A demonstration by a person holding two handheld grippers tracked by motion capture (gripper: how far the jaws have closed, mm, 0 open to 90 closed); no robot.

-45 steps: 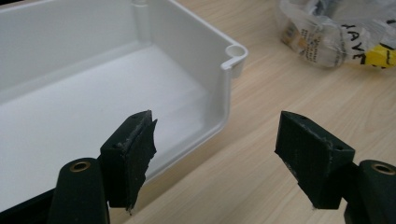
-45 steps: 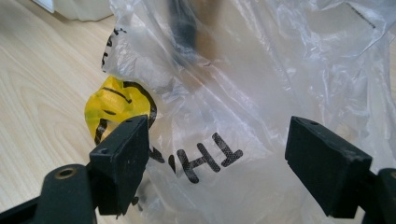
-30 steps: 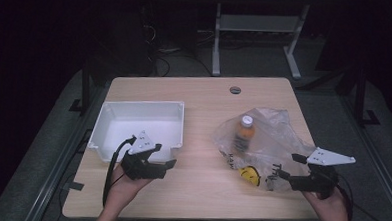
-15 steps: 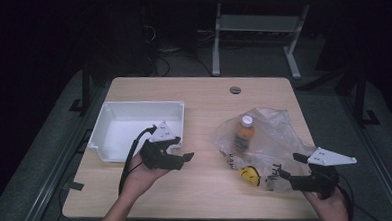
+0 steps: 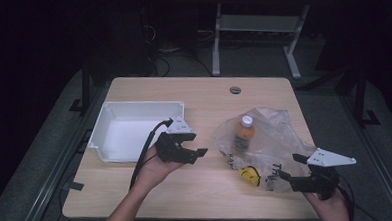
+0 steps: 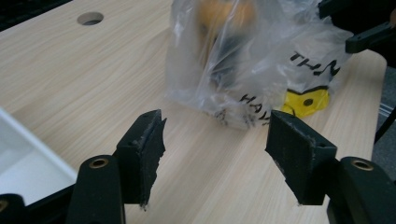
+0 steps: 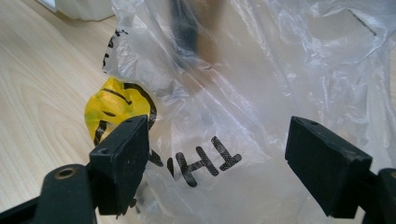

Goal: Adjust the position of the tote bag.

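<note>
A crumpled clear plastic bag (image 5: 275, 139) with black letters and a yellow smiley lies on the right half of the wooden table (image 5: 204, 96). An orange-capped bottle (image 5: 244, 131) stands inside it. My left gripper (image 5: 198, 145) hovers just left of the bag and points at it. Its jaws have just been closing a little but still stand open, with nothing between them. In the left gripper view the bag (image 6: 243, 70) is a short way ahead of the left gripper (image 6: 215, 140). My right gripper (image 5: 287, 167) is at the bag's right edge. The right gripper (image 7: 219, 158) is open, with loose bag film (image 7: 261, 93) between its pads.
A white plastic bin (image 5: 133, 130) sits on the left side of the table, just behind the left hand. A round cable hole (image 5: 235, 89) is near the far edge. Dark floor and a metal stand (image 5: 257, 28) lie beyond the table.
The left hand has moved right, from in front of the bin toward the bag. The right gripper has stayed where it was.
</note>
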